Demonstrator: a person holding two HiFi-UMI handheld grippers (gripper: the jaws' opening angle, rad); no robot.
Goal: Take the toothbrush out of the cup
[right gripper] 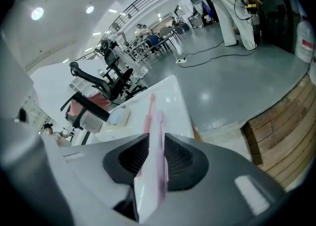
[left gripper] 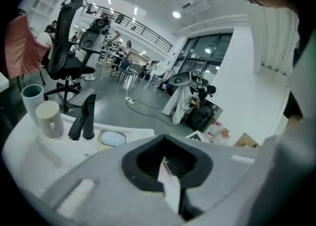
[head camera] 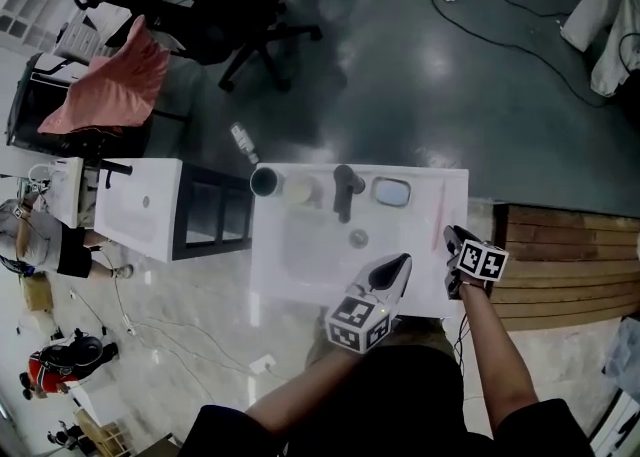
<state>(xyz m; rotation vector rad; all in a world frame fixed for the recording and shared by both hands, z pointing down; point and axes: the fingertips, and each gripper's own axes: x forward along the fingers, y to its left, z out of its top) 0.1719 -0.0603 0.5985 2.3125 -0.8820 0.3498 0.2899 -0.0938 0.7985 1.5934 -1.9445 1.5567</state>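
Observation:
A pink toothbrush (head camera: 438, 207) lies flat along the right side of the white sink counter (head camera: 425, 280). In the right gripper view the toothbrush (right gripper: 151, 113) runs between the jaws of my right gripper (right gripper: 154, 163), which stand apart with bare counter showing beside it. In the head view the right gripper (head camera: 451, 235) sits at the brush's near end. A dark cup (head camera: 265, 182) and a cream cup (head camera: 297, 188) stand at the counter's back left, with nothing sticking out of them. My left gripper (head camera: 400, 263) hovers shut and empty over the counter's front.
A black faucet (head camera: 345, 188) and a soap dish (head camera: 391, 191) stand behind the basin (head camera: 320, 245). A black cabinet (head camera: 215, 213) adjoins the counter's left side. A wooden platform (head camera: 570, 255) lies to the right. An office chair (head camera: 230, 15) stands beyond.

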